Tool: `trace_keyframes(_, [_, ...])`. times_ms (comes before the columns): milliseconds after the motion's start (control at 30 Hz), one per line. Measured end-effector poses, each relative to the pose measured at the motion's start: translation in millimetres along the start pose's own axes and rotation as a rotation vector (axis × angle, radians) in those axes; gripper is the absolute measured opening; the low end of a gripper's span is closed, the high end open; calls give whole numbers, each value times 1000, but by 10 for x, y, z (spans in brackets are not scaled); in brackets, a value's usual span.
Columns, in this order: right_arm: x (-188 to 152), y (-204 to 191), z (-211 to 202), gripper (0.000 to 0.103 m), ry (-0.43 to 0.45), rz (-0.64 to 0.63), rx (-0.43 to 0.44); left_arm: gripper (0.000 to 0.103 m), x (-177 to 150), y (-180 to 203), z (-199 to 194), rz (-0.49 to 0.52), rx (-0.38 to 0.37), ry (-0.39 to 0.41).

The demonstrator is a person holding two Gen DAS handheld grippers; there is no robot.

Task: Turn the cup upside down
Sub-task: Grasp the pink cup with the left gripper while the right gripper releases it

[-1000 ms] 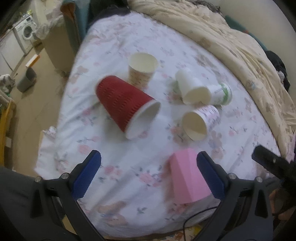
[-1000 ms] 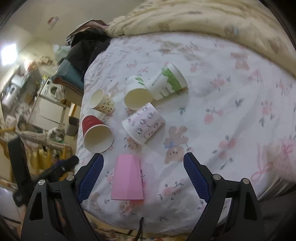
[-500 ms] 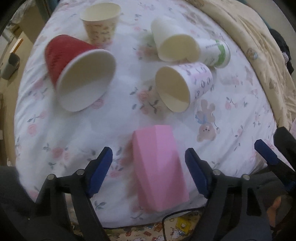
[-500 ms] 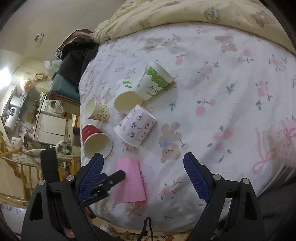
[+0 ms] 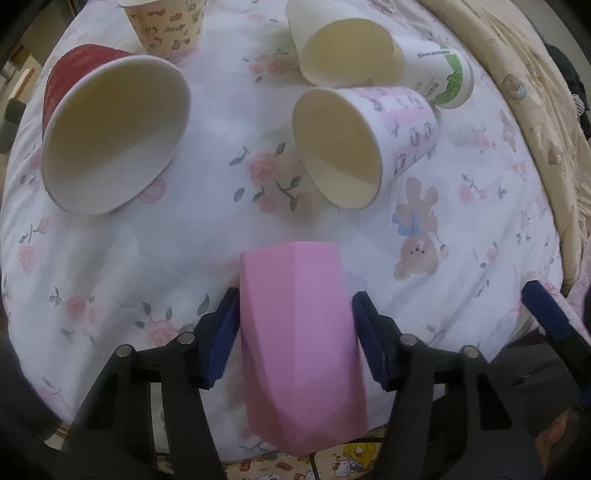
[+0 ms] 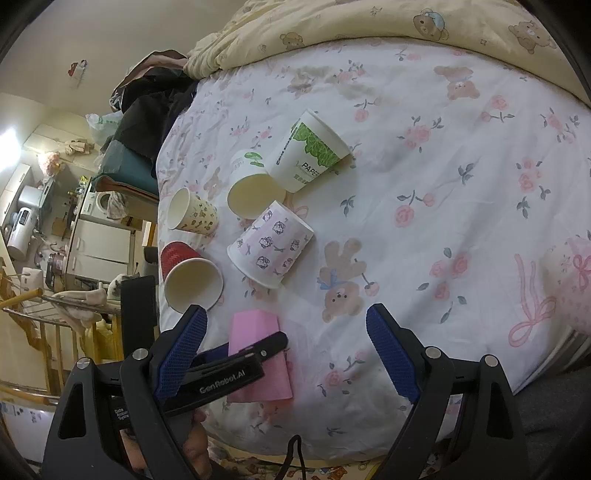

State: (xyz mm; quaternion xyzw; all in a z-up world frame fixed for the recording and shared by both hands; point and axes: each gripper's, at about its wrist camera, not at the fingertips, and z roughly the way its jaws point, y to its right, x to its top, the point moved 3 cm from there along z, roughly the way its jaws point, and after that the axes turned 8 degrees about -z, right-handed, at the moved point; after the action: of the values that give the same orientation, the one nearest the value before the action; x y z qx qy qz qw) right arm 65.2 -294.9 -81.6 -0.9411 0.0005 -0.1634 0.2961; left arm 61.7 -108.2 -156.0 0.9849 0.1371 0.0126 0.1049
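Observation:
A pink faceted cup point(image 5: 301, 332) lies on its side on the floral bedsheet near the bed's front edge, base pointing away from me. My left gripper point(image 5: 295, 321) has its blue pads against both sides of the cup. In the right wrist view the cup point(image 6: 258, 354) is partly covered by the left gripper's black arm. My right gripper point(image 6: 286, 332) is open and empty, hovering above the sheet to the right of the cup.
A red cup point(image 5: 110, 129), a purple-print cup point(image 5: 365, 140), a plain white cup point(image 5: 343, 48) and a green-print cup point(image 5: 439, 74) lie on their sides behind. A cartoon cup point(image 5: 162, 26) stands upright. A cream quilt point(image 5: 517, 74) runs along the right.
My left gripper has moved forward and closed its pads onto the pink cup's sides. The right gripper has stayed open and shifted little.

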Motion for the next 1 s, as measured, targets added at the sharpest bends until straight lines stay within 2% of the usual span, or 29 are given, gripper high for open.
trace_keyframes(333, [1,-32,19,90,-6,-9,-4,56,20,-43,-395,18,-33,78])
trace_keyframes(633, [-21,-118,65,90,-14,-52,-12,56,123,-401,-918,32,-55,176])
trace_keyframes(1000, [-67,-306,152,90,-18,-160,-62,56,76,-754,-1132,23,-85,300])
